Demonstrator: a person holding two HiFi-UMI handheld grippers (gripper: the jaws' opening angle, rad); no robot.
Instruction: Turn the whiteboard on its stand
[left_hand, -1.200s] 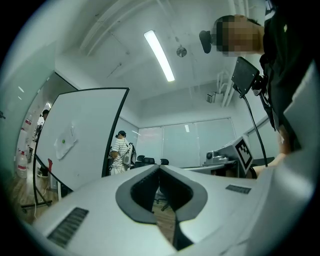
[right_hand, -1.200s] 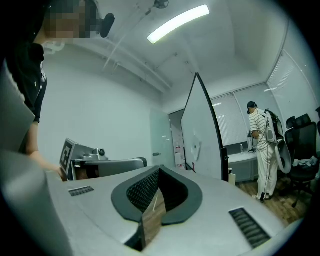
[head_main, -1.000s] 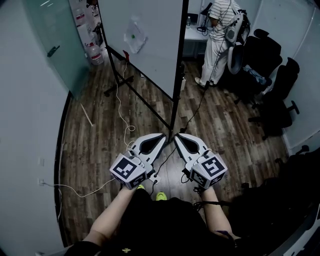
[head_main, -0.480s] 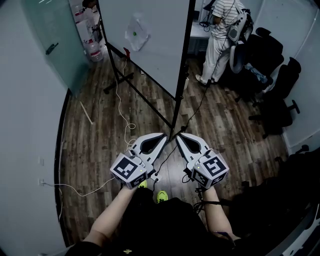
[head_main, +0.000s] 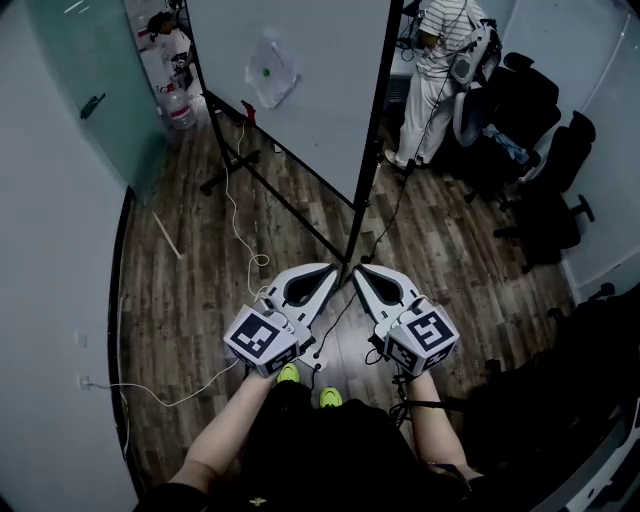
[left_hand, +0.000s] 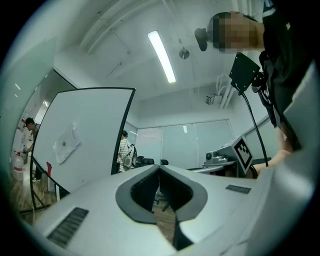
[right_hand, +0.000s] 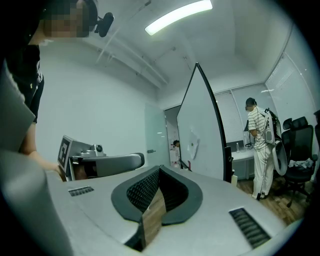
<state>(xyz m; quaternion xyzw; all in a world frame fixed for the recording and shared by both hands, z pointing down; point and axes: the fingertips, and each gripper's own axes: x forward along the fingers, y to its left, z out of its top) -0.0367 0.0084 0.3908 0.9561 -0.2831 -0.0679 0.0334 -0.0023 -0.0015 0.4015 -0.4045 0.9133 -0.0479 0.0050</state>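
The whiteboard (head_main: 320, 70) stands upright on its black stand (head_main: 352, 225), its near black edge facing me. A clear plastic bag (head_main: 268, 72) hangs on its face. My left gripper (head_main: 332, 268) and right gripper (head_main: 357, 269) are side by side in front of me, tips close together, short of the stand's foot and touching nothing. Both are shut and empty. The board (left_hand: 80, 135) shows at the left of the left gripper view beyond the closed left gripper (left_hand: 159, 167). In the right gripper view the board (right_hand: 200, 135) stands edge-on past the closed right gripper (right_hand: 159, 169).
A person in a striped shirt (head_main: 430, 70) stands behind the board by a desk. Black office chairs (head_main: 540, 130) fill the right side. A white cable (head_main: 235, 215) trails over the wooden floor. A glass door (head_main: 90, 90) and water bottles (head_main: 178, 105) are at the left.
The whiteboard's near edge has come closer and shifted right in the head view as I stepped forward. Both grippers stay shut, side by side.
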